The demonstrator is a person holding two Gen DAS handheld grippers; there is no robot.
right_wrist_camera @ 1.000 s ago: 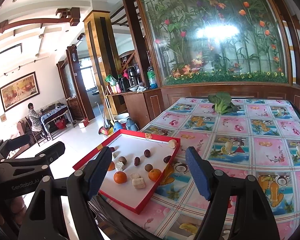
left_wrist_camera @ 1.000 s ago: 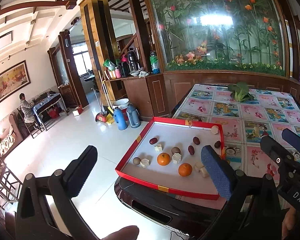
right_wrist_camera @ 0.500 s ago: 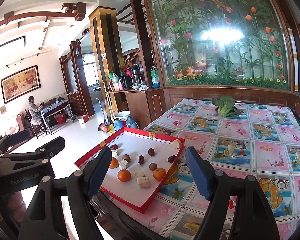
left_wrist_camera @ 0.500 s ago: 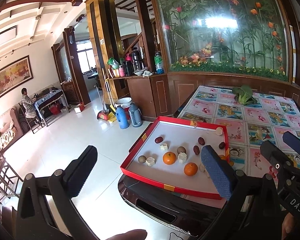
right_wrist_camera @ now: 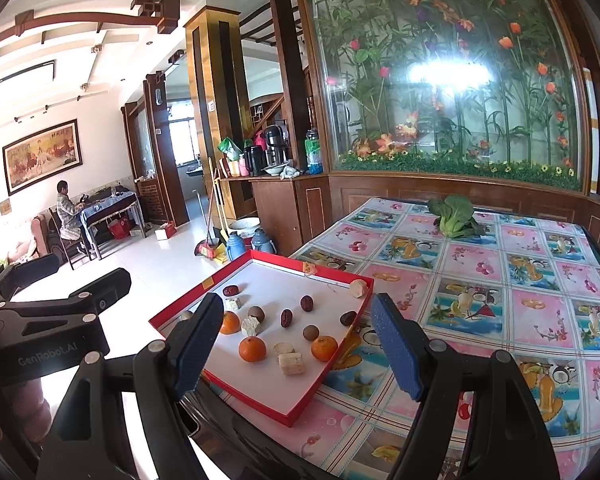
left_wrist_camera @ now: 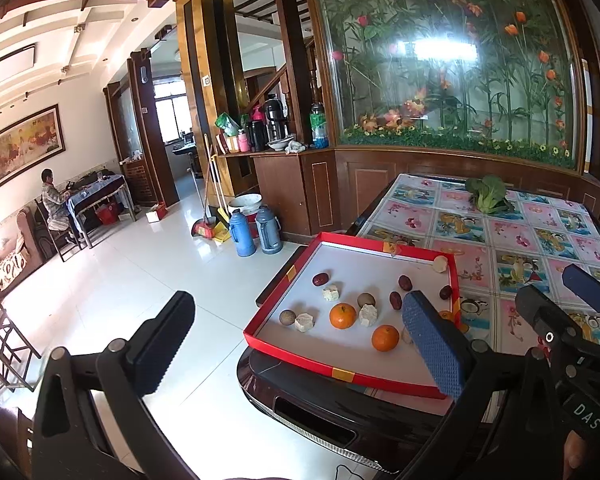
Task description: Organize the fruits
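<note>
Both tongs nearer red tray (right_wrist_camera: 300,414) at counter corner; left tongs (left_wrist_camera: 296,344), right tongs (right_wrist_camera: 296,344) spread, empty. Risk: nudged tray slides off edge.

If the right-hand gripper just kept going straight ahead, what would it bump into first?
Probably the red tray on the table: the right gripper, fingers open, points at its near corner, with an orange just beyond. Depth is hard to judge.

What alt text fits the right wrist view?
The open right tool hovers short of a red tray on a patterned table. The tray holds three oranges, dark dates, brown longans and pale chunks. The left tool is at left, and a leafy green lies farther back.
</note>
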